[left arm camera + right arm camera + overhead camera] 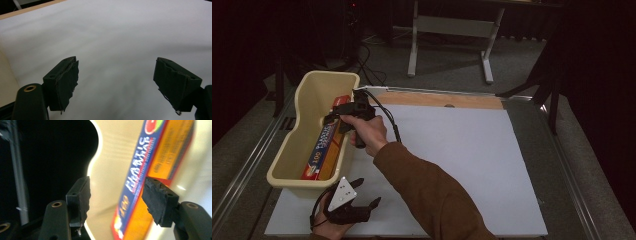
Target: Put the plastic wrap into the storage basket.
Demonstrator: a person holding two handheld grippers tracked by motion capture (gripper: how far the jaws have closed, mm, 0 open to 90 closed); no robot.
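Plastic wrap box [325,146] in the cream tub [292,150].
Right tool [343,116] open above it; left tool [362,204] open over the bench [472,165].

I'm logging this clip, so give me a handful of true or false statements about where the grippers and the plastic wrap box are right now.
1. The plastic wrap box lies inside the cream tub. True.
2. The left gripper is shut on the box. False: it is open over the bare white board.
3. The right gripper is open, above the tub. True.
4. The tub stands at the board's right edge. False: it is at the left edge.
5. The box is green. False: it is blue, orange and red.
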